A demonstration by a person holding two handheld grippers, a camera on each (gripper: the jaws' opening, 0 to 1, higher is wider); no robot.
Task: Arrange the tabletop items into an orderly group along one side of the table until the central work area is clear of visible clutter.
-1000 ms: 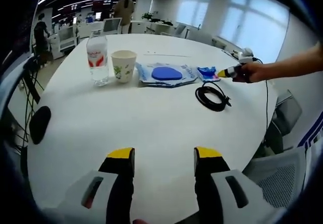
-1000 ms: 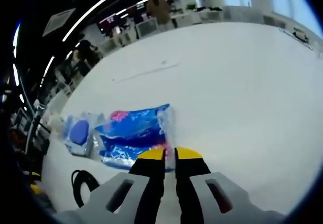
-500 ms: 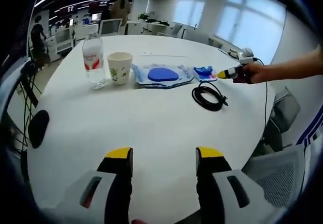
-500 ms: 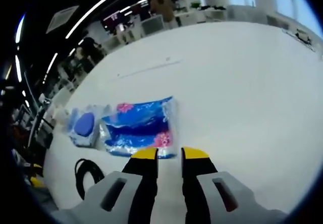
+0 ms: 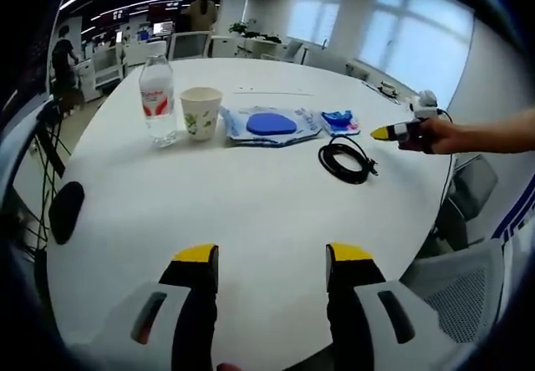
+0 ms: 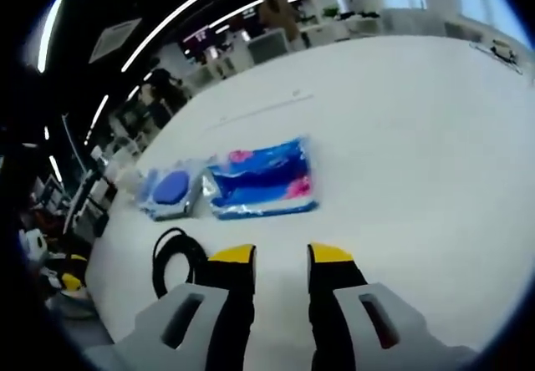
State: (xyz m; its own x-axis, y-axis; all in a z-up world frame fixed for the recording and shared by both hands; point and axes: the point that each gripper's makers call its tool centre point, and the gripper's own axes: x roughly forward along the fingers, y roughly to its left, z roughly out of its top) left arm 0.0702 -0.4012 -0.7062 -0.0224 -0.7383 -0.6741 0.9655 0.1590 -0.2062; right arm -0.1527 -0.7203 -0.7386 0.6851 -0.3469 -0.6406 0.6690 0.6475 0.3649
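**Row of items formed along the far side; the black cable is the piece left out of line**

The left gripper (image 5: 270, 256) hangs low over the near part of the round white table (image 5: 251, 204), its yellow-tipped jaws spread wide with nothing between them. Ahead of it, along the far side of the table, stands a line of things: a clear plastic water bottle with a red label (image 5: 157, 94), just beside it a white paper cup with a green print (image 5: 201, 113), then a clear plastic packet holding a blue oval pad (image 5: 271, 124), and next to that a small blue and pink plastic packet (image 5: 341, 121). These four sit close together in a fairly even row.

A coiled black cable (image 5: 346, 160) lies nearer the middle, apart from the row and on the near side of the small packet. In the left gripper view the right gripper (image 5: 387, 131) is held out by a hand (image 5: 439, 136) above the table edge, beside the cable. In the right gripper view its own jaws (image 6: 281, 255) are parted and hold nothing; the blue and pink packet (image 6: 263, 189) lies flat just beyond the tips, untouched, with the blue pad packet (image 6: 170, 190) beside it and the cable (image 6: 173, 259) off to one side.

Judging from this layout, most of the grouping looks done. What seems to remain is bringing the cable up to the row. A dark oval object (image 5: 65, 208) near the table's left edge may also need attention, though what it is cannot be told.
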